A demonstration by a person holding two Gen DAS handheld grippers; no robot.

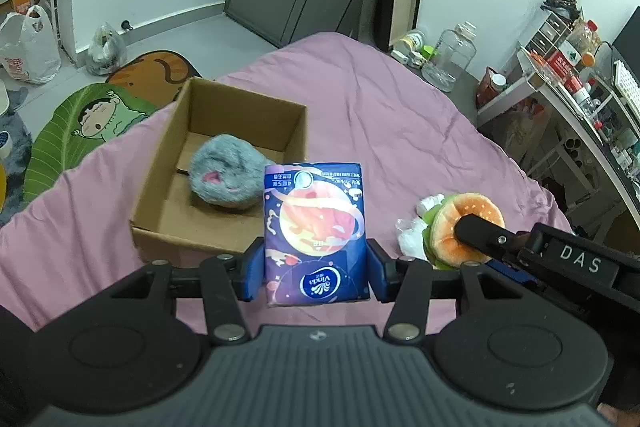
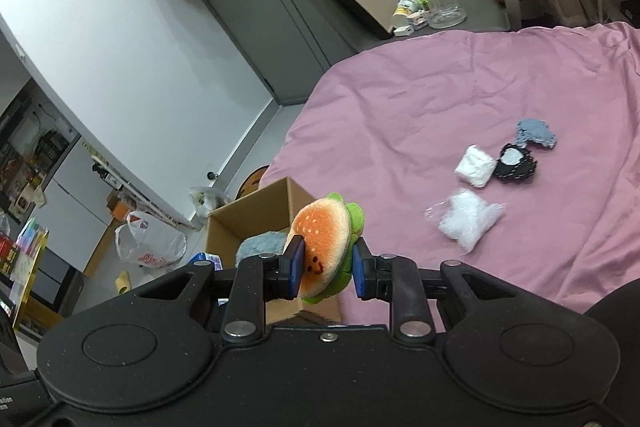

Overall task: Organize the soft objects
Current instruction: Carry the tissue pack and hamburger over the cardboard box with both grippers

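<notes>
The left gripper (image 1: 315, 269) has its jaws clamped on the two sides of a tissue pack (image 1: 314, 231), which stands upright between the blue pads, clear of the bed. The right gripper (image 2: 325, 273) squeezes a burger plush (image 2: 324, 247) between its jaws, bun face toward the camera, green edge sticking out. Just beyond both sits an open cardboard box (image 1: 168, 163) on the pink bed (image 1: 400, 115), with a grey fluffy toy (image 1: 226, 175) lying inside it. Farther out on the bed lie a clear plastic bag (image 2: 466, 217), a white roll (image 2: 476, 165), a black pouch (image 2: 515, 165) and a blue-grey cloth (image 2: 536, 133), close together.
</notes>
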